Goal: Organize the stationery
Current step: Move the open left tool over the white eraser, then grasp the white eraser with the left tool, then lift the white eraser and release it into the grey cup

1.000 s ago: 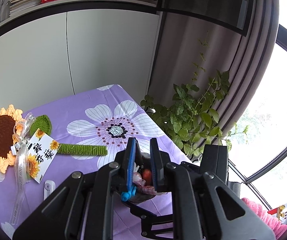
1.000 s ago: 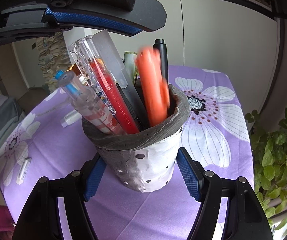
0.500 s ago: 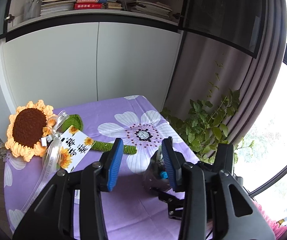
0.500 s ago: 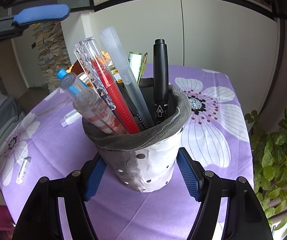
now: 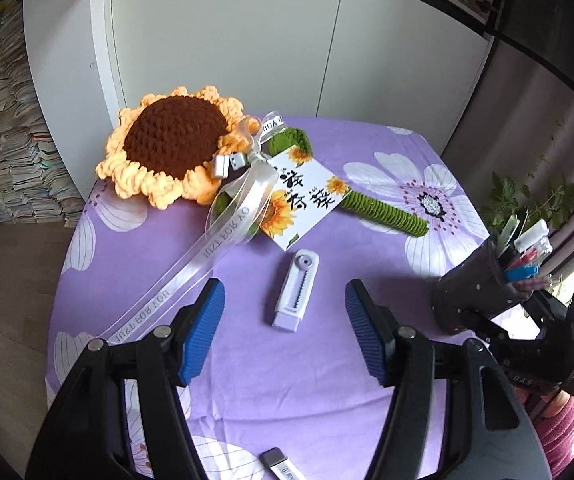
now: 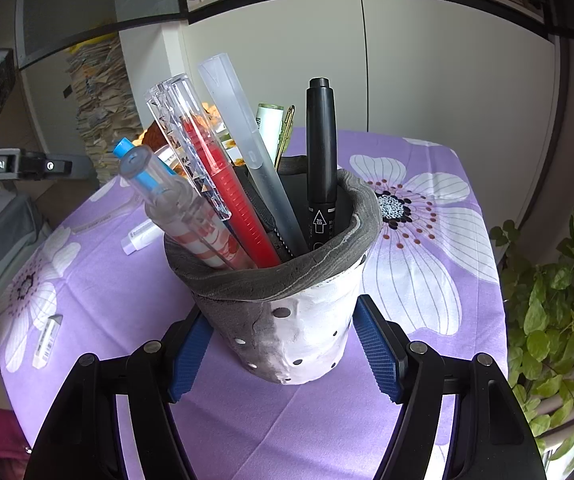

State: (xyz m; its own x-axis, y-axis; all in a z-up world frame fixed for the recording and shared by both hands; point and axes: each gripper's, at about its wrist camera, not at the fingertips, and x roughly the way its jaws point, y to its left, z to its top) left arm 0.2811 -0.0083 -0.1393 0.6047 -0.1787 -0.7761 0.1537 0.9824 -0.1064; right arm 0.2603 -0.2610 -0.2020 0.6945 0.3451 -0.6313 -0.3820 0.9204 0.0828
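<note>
My right gripper [image 6: 283, 354] is shut on a grey-and-white pen cup [image 6: 287, 320] that holds several pens, among them a black marker [image 6: 321, 160] and a red pen [image 6: 231, 200]. The cup also shows at the right of the left wrist view [image 5: 475, 300]. My left gripper [image 5: 283, 336] is open and empty above the purple flowered tablecloth [image 5: 287, 380]. A white correction tape [image 5: 297, 288] lies just beyond its fingertips. A small white eraser-like stick [image 5: 281, 465] lies under the gripper near the front edge; it also shows in the right wrist view [image 6: 47, 340].
A crocheted sunflower [image 5: 171, 152] with a green stem, ribbon and card [image 5: 303, 204] lies at the back of the table. White cabinets stand behind. A leafy plant [image 6: 559, 300] is off the table's right edge. Paper stacks [image 5: 3, 140] are at left.
My left gripper has let go of an orange pen into the cup, opened wide, and swung left away from the cup to above the correction tape. The right gripper has kept still.
</note>
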